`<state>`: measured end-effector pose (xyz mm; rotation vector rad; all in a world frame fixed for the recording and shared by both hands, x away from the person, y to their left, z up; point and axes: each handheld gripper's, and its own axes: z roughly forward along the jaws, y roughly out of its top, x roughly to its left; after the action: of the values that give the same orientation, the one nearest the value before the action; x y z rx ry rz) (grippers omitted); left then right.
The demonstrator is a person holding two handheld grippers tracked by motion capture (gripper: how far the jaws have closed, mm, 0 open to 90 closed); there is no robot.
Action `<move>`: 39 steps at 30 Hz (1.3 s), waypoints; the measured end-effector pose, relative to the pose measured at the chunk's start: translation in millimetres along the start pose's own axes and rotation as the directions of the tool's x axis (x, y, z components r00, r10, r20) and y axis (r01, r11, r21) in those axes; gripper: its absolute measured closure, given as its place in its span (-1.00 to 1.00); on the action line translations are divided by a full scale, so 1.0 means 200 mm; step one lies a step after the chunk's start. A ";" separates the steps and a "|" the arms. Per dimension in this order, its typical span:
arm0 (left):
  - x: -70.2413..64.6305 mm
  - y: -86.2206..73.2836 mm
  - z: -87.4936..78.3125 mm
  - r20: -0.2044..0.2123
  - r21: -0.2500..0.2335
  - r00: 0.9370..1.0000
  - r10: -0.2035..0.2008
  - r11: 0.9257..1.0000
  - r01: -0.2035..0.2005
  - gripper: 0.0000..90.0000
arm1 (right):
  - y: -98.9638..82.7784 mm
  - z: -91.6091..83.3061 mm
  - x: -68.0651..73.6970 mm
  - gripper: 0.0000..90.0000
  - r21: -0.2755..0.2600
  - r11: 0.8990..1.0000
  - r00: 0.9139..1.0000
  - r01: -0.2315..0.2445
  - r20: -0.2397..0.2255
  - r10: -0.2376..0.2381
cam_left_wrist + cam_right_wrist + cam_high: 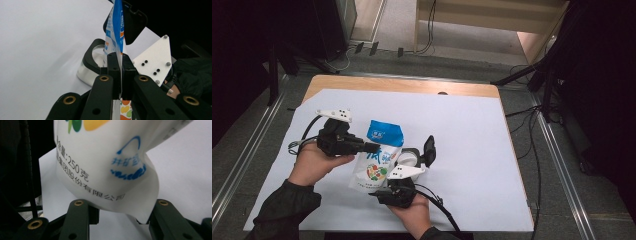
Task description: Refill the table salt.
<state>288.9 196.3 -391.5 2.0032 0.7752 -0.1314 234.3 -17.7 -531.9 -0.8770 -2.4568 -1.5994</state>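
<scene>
Left gripper view looks along two black jaws pressed together on the thin edge of a white-and-blue plastic pouch (117, 30) printed with fruit pictures and blue lettering, so the left gripper (119, 62) is pinching the bag's side seam. In the high view the left gripper (371, 147) comes in from the left of the pouch (379, 156), while the right gripper (388, 186) sits under its lower end. The right gripper view shows the pouch's white bottom (110, 170) bulging between that gripper's jaws (120, 213); they stand partly apart and appear to hug the bag's base on both sides, a wide hold on the pouch. Just beyond the pouch stands a clear glass jar with a black hinged lid (414, 156) flipped up, on the white sheet covering the wooden table (472, 130). As I judge it, the bag is picked up and held by both tools over the table beside the open jar; opening or tipping it toward the jar seems left to do. Whether the pouch's top is already torn cannot be made out, and the jar's inside is hidden behind the bag
</scene>
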 end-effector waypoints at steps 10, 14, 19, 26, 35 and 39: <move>-0.03 -0.02 -0.07 0.003 -0.035 1.000 -0.008 0.999 0.008 1.00 | 0.04 0.02 0.02 0.39 0.028 1.000 1.000 0.012 -0.026 -0.011; -0.04 -0.03 -0.11 -0.001 -0.063 1.000 -0.003 0.998 0.003 1.00 | 0.04 0.03 0.01 0.38 0.050 0.999 0.999 0.013 -0.032 -0.011; -0.05 -0.02 -0.15 -0.029 -0.072 1.000 0.004 0.997 -0.006 1.00 | 0.04 0.03 0.02 0.38 0.061 0.998 0.999 0.012 -0.036 -0.010; 0.01 -0.04 -0.23 -0.083 -0.122 0.996 -0.030 0.992 0.020 1.00 | 0.07 0.00 0.02 0.38 0.062 0.998 0.998 0.007 -0.062 -0.003; 0.08 -0.06 -0.24 -0.144 -0.140 0.987 -0.077 0.989 0.056 1.00 | 0.12 -0.05 0.06 0.30 0.077 0.996 0.996 0.040 -0.078 -0.035; 0.12 -0.07 -0.23 -0.178 -0.140 0.980 -0.090 0.988 0.066 1.00 | 0.13 -0.09 0.05 0.27 0.078 0.995 0.996 0.061 -0.064 -0.056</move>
<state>290.3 250.2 -385.6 1.8755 0.9555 0.0599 234.9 -21.7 -499.4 -0.7402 -2.5058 -1.5105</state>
